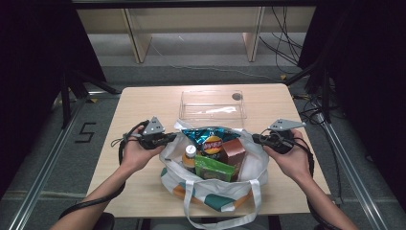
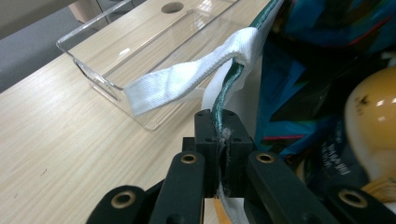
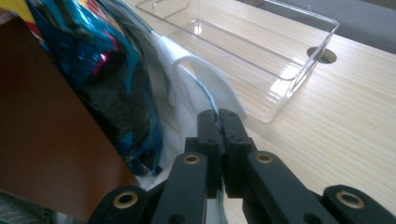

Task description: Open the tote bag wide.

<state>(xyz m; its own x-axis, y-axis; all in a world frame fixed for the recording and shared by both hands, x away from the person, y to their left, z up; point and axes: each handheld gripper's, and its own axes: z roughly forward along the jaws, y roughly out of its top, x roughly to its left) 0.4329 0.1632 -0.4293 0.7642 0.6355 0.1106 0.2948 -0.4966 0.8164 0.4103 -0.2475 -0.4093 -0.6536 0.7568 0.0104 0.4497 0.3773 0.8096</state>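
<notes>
A white tote bag (image 1: pixel 210 184) with teal and orange patches sits on the near middle of the surface (image 1: pixel 143 103), its mouth open and facing up. Inside stand a blue chip bag (image 1: pixel 210 139), a brown box (image 1: pixel 233 151), a green packet (image 1: pixel 213 168) and a yellow-capped bottle (image 1: pixel 190 155).

The left gripper (image 1: pixel 168 139) sits at the bag's left rim. In the left gripper view its fingers (image 2: pixel 208 140) are pressed together, pinching the green-edged rim fabric (image 2: pixel 224 93) just below where a white strap (image 2: pixel 182 81) loops off to the left. The right gripper (image 1: pixel 256 139) sits at the right rim; in the right gripper view its fingers (image 3: pixel 233 135) are likewise pressed together, with the white rim fabric (image 3: pixel 196 93) caught between them, just beside the chip bag and box.

So the bag lies between the two hands, each hand holding the side nearer to it. The line from one pinch to the other runs left to right across the mouth, and the goods stand along that same line. The likely next move is to spread or lift the rim, which turns on both hands pulling evenly outward along that axis; an uneven pull could tip the bag toward one side.

A clear tray (image 1: pixel 213 108) lies empty just beyond the bag, on the far side, its long axis also left to right. Neither hand is clearly nearer to it.
</notes>
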